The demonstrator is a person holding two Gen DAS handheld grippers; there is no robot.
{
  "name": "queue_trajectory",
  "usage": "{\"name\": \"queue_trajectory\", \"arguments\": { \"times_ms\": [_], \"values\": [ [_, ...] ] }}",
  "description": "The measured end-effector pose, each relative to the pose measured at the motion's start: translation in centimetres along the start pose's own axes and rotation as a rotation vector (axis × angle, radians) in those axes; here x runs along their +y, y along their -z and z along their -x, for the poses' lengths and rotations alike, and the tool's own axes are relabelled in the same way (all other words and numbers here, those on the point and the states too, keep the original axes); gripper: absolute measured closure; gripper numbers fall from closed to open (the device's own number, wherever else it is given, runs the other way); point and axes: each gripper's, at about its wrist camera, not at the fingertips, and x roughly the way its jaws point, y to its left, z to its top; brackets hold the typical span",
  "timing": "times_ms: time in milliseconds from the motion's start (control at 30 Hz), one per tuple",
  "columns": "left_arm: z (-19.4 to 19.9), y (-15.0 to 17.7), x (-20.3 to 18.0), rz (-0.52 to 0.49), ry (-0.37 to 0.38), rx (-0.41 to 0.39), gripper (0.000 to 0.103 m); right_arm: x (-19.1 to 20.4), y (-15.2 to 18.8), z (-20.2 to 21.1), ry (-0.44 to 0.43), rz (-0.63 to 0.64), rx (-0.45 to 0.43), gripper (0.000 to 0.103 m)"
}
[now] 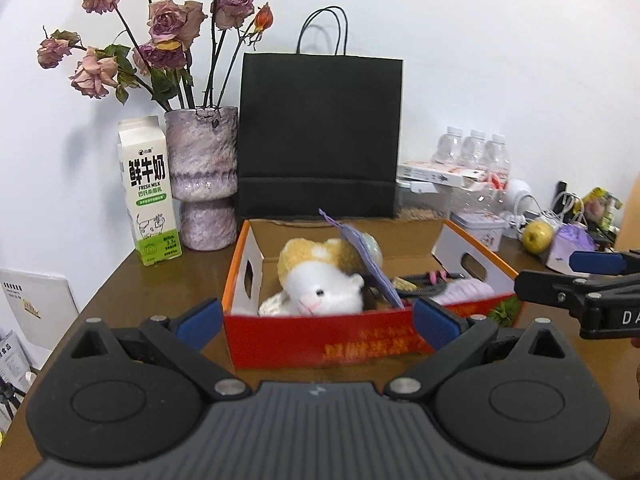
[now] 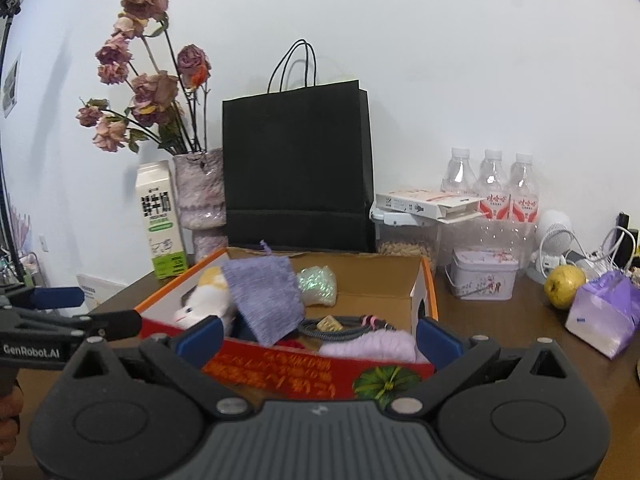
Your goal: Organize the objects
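Red box [image 1: 320, 340] — lower centre of frame, straight ahead of left gripper [image 1: 318, 322], long axis crosswise. Right gripper [image 2: 318, 338] equally near; both wide, empty.

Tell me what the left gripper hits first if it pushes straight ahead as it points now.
Most likely the red front wall of the cardboard box, right ahead of the open left gripper. If it rides higher than it looks, it meets the plush cat instead.
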Motion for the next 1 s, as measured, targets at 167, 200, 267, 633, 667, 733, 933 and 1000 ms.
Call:
{"name": "queue_trajectory", "arguments": {
  "times_ms": [167, 200, 267, 633, 667, 733, 933, 1000],
  "values": [
    [3.3, 0.9, -0.7, 0.001, 0.006, 0.003, 0.0, 0.7, 0.8, 2.8, -0.005, -0.014, 0.011, 0.0],
    [3.8, 1.0, -0.8, 0.001, 0.004, 0.006, 0.0, 0.9, 1.0, 3.5, -0.005, -0.018, 0.012, 0.0],
    [5.1, 1.4, -1.0, -0.002, -0.003, 0.01, 0.0, 1.1, 1.4, 4.6, -0.003, -0.021, 0.012, 0.0],
    [11.0, 3.5, -1.3, 0.004, -0.028, 0.014, 0.0, 2.5, 3.5, 11.1, 0.001, -0.018, 0.008, 0.0],
    [11.4, 3.6, -1.4, 0.004, -0.029, 0.015, 0.0, 2.7, 3.7, 11.5, 0.001, -0.016, 0.007, 0.0],
    [12.0, 3.8, -1.4, 0.007, -0.032, 0.017, 0.0, 2.9, 3.8, 12.3, 0.003, -0.013, 0.004, 0.0],
    [13.3, 4.3, -1.5, 0.015, -0.034, 0.019, 0.0, 3.3, 4.1, 13.8, 0.002, -0.01, -0.001, 0.0],
    [13.5, 4.3, -1.5, 0.014, -0.034, 0.018, 0.0, 3.5, 4.2, 14.0, 0.002, -0.009, -0.003, 0.0]
  ]
}}
